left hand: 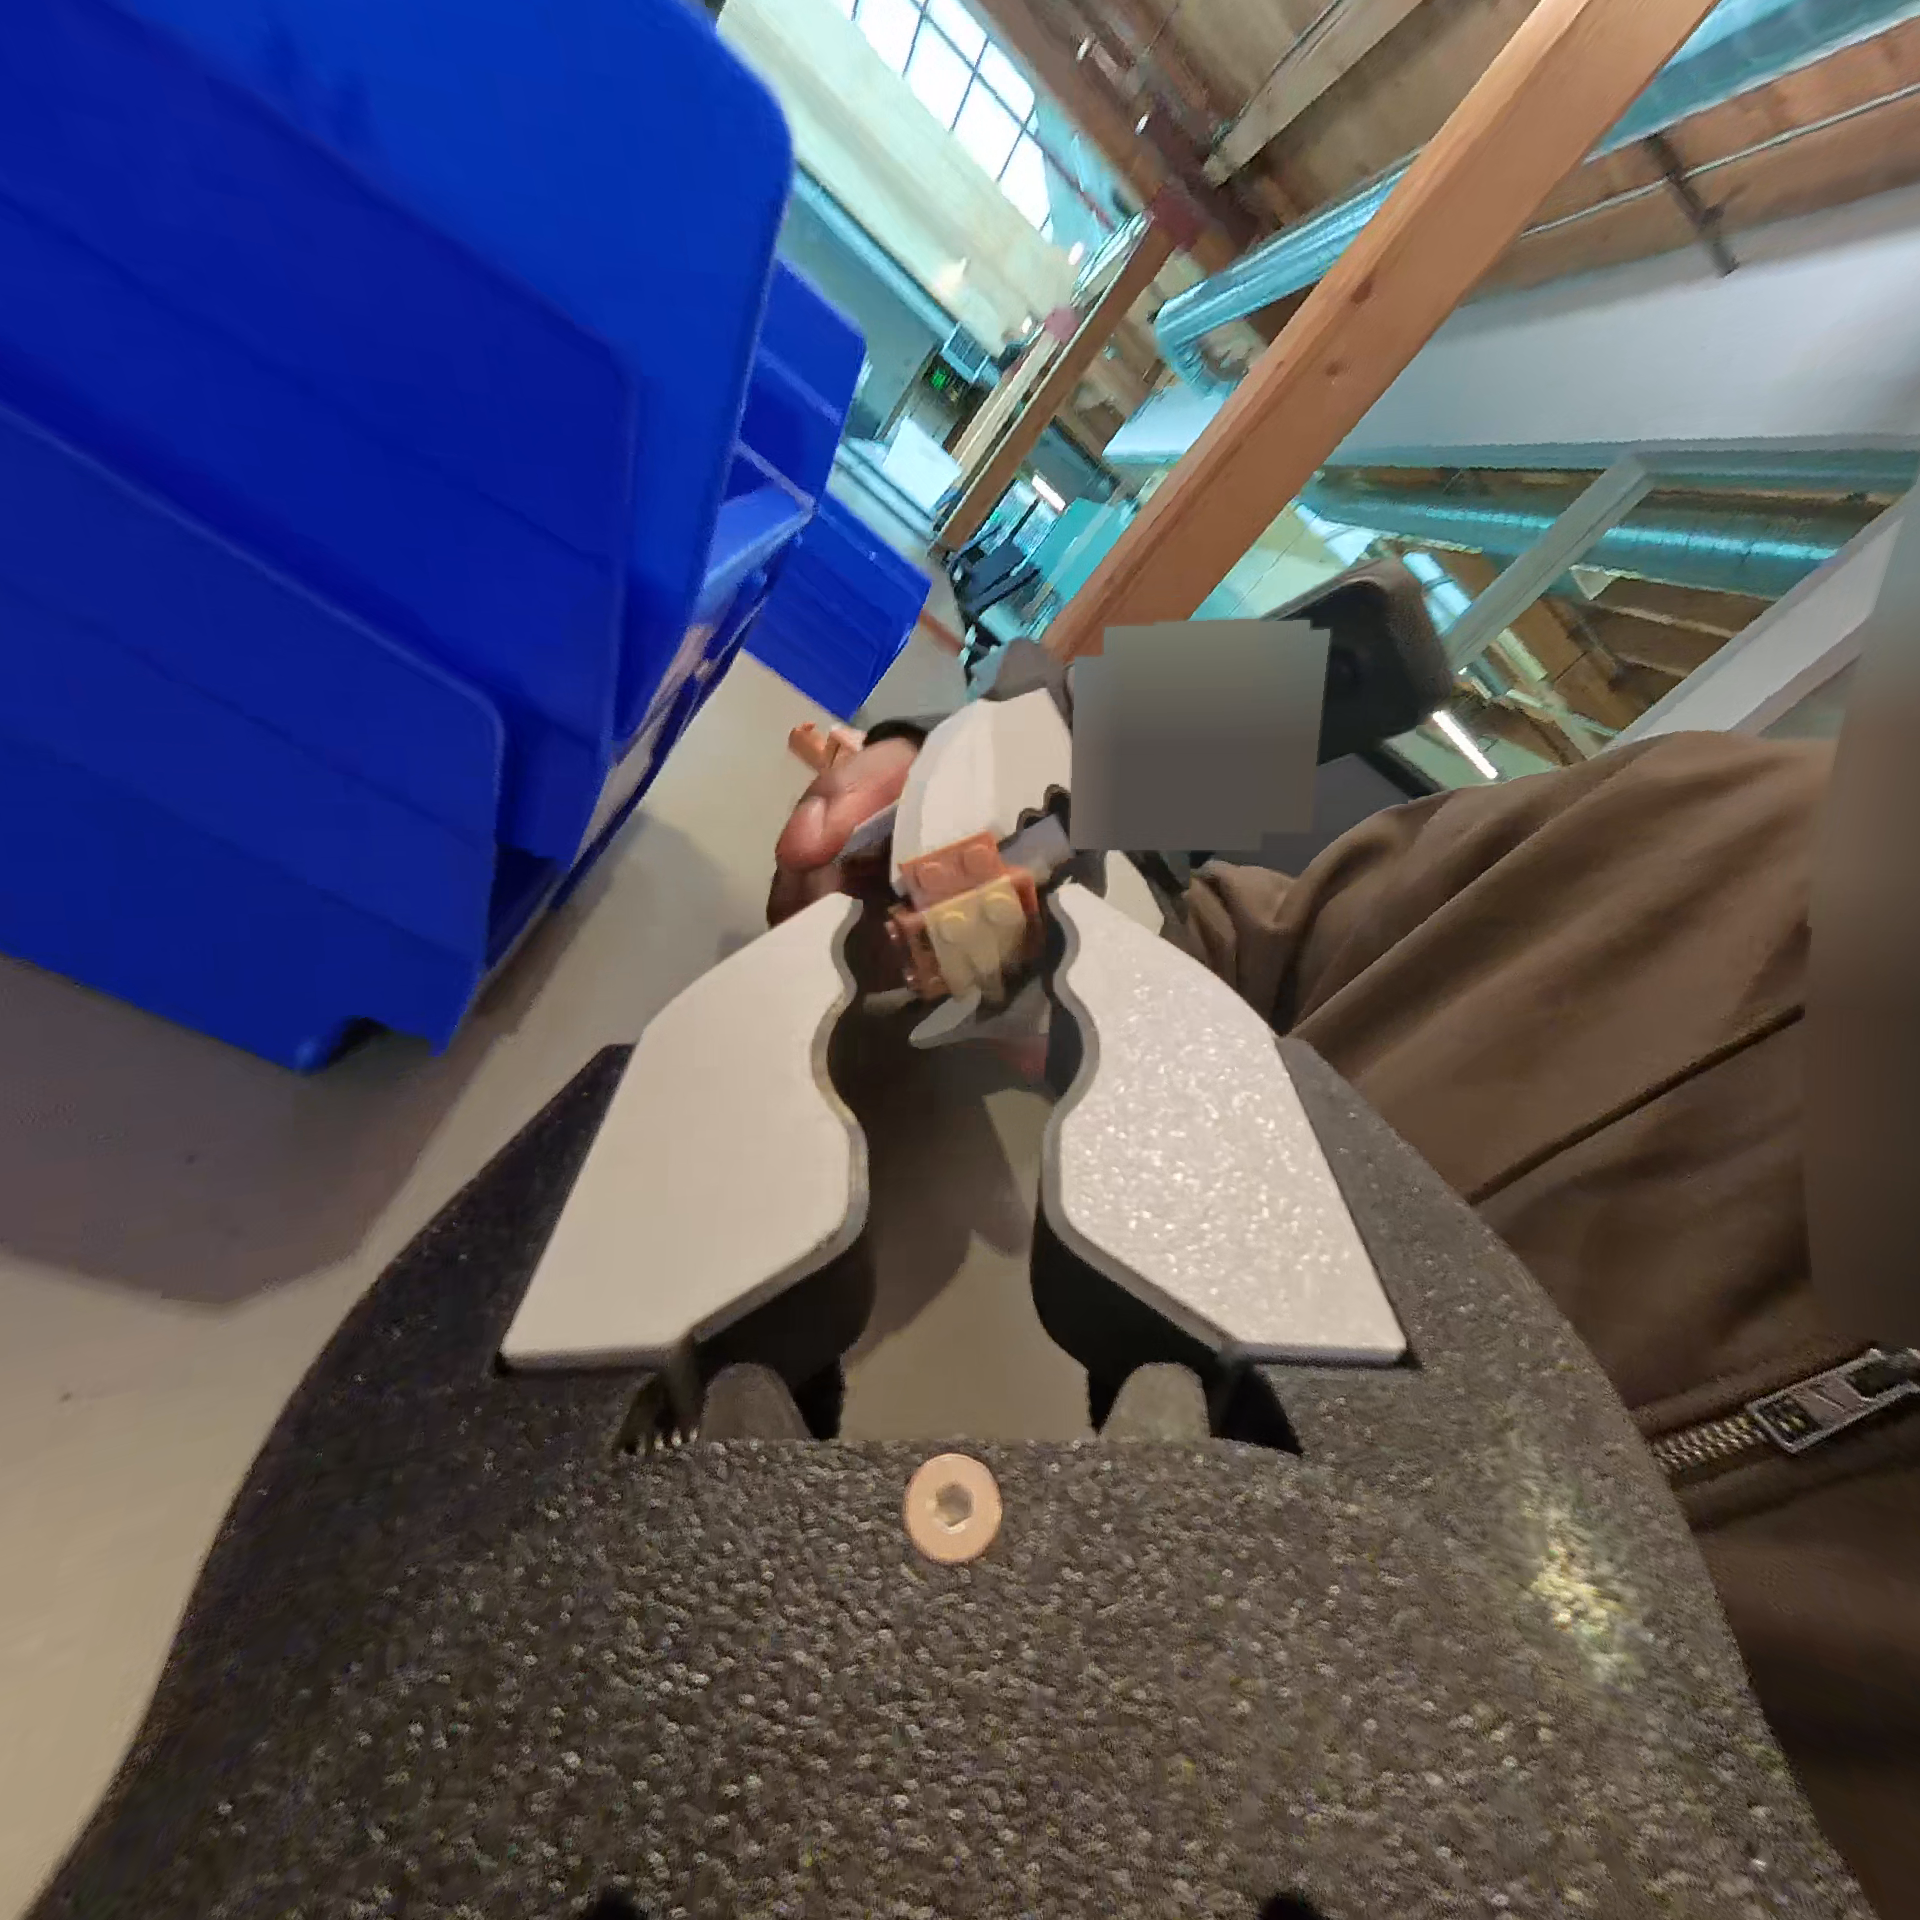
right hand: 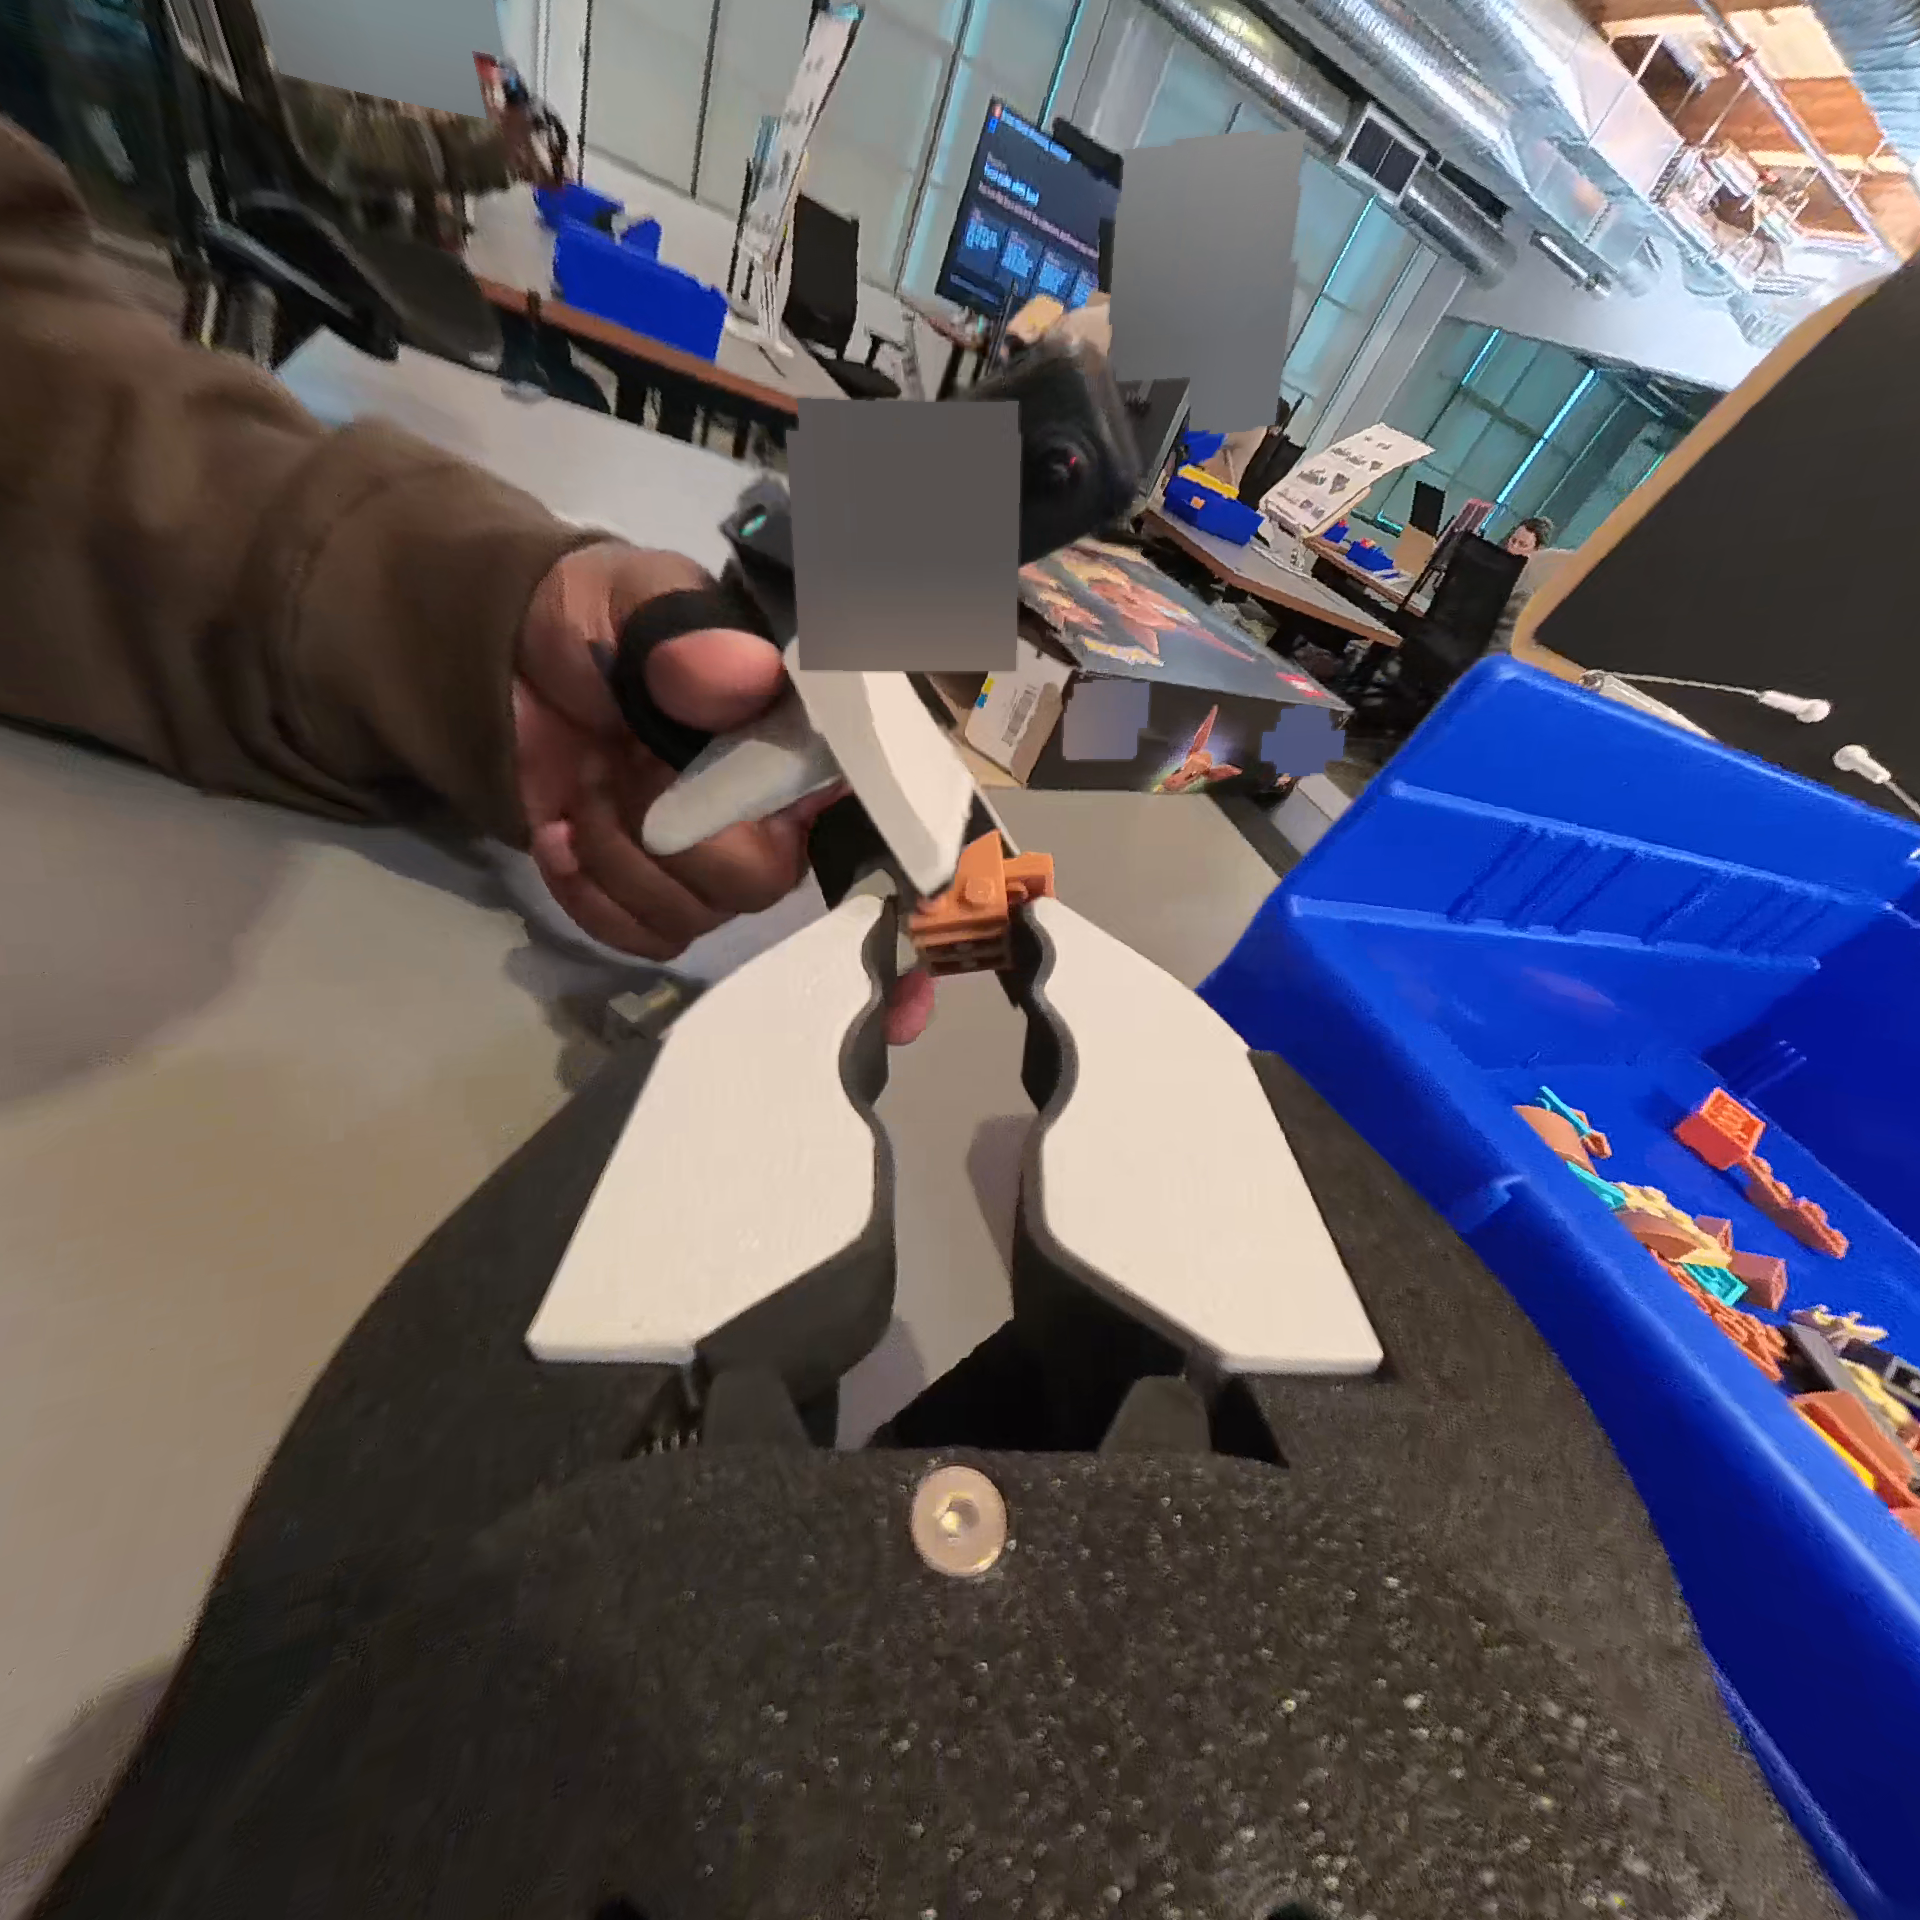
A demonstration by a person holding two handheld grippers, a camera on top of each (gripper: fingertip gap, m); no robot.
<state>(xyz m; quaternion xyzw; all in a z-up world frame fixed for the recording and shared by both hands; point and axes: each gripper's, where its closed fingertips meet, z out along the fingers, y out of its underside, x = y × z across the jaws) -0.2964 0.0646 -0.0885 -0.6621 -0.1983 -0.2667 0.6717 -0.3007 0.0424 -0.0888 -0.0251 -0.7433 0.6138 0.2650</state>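
My left gripper (left hand: 958, 916) is shut on a small brown and tan brick assembly (left hand: 971, 930), held in the air above the grey table (left hand: 156, 1195). The right gripper's grey fingers (left hand: 971, 774) come in from beyond and touch the brown plate on top of it. In the right wrist view my right gripper (right hand: 961, 920) is shut on the orange-brown brick piece (right hand: 961, 935). One finger of the left gripper (right hand: 899, 774), held by a hand (right hand: 623, 790), meets the same piece from above. Both grippers grip the joined bricks tip to tip.
Stacked blue bins (left hand: 312, 468) stand close on the left of the left gripper. A blue bin (right hand: 1558, 935) with several loose coloured bricks (right hand: 1714, 1247) stands right of the right gripper. A picture box (right hand: 1143, 623) lies behind. A brown sleeve (right hand: 260, 582) crosses the table (right hand: 208, 1143). My left and right fingertips are right by each other.
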